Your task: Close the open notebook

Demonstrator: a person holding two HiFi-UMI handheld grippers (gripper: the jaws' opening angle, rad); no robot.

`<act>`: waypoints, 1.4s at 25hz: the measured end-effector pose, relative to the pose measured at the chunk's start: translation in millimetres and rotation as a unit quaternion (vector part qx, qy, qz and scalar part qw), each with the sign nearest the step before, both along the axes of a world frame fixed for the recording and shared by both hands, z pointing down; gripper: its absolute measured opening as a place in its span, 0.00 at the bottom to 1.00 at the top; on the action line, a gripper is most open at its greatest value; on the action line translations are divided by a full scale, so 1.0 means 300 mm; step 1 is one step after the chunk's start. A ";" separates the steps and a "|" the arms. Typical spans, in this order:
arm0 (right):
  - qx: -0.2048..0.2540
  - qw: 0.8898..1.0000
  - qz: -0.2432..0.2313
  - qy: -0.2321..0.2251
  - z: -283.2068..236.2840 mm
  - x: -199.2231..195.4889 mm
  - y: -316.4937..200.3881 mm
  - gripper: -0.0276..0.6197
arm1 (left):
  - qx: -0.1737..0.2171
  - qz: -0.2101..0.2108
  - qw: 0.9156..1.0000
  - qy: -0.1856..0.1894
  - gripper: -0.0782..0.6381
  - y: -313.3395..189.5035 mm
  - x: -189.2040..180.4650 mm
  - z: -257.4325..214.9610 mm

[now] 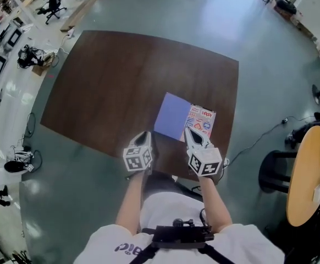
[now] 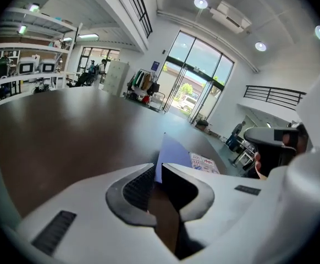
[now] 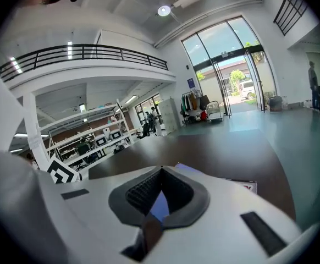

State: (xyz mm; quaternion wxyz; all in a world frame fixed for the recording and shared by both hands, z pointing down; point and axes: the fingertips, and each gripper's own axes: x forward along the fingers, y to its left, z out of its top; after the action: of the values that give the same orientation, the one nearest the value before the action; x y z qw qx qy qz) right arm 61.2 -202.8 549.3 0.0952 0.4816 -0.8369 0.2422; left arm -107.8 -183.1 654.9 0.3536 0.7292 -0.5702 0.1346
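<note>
The open paper notebook (image 1: 176,117), half lavender and half sticker-printed, lies flat near the dark brown wooden table's (image 1: 116,81) near edge, with broad bare tabletop beyond. The white left gripper (image 1: 147,135) and right gripper (image 1: 188,131) hover just beside its near edge, jaws pressed together on nothing.

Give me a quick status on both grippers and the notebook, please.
Left gripper and right gripper shut, empty. Notebook open on table, close ahead. Nothing in the way.

Smooth, faintly sheened dark brown wooden counter (image 1: 110,87); ahead of the matt white plastic left gripper (image 1: 147,134), a matt lilac paper notebook (image 1: 172,116).
</note>
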 end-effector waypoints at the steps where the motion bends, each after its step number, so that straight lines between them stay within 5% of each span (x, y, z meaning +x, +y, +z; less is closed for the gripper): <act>1: -0.005 1.000 -0.004 0.002 0.014 -0.021 0.002 0.05 | -0.009 0.006 1.000 0.005 0.12 0.000 -0.011 0.026; 8: -0.044 0.999 -0.009 0.019 0.119 -0.115 -0.009 0.05 | -0.040 0.075 0.995 0.048 0.36 -0.066 -0.001 0.151; 14: -0.058 0.998 0.002 0.026 0.160 -0.124 -0.004 0.05 | -0.035 0.095 0.994 0.045 0.35 -0.130 0.024 0.182; 24: -0.050 0.998 0.044 0.015 0.119 -0.030 -0.016 0.05 | -0.081 0.072 0.992 0.066 0.34 -0.154 0.040 0.215; 28: -0.040 0.997 0.065 0.006 0.077 0.020 -0.001 0.05 | -0.093 0.068 0.990 0.079 0.23 -0.148 0.052 0.201; 35: -0.010 0.993 0.114 -0.012 -0.017 0.162 0.030 0.05 | -0.063 0.104 0.989 0.080 0.19 -0.121 0.141 0.040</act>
State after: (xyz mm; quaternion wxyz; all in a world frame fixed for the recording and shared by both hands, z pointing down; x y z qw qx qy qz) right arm 110.0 -193.9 544.2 0.0615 0.5698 -0.7751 0.2660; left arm -65.5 -219.5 666.9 0.4273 0.7695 -0.4512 0.1470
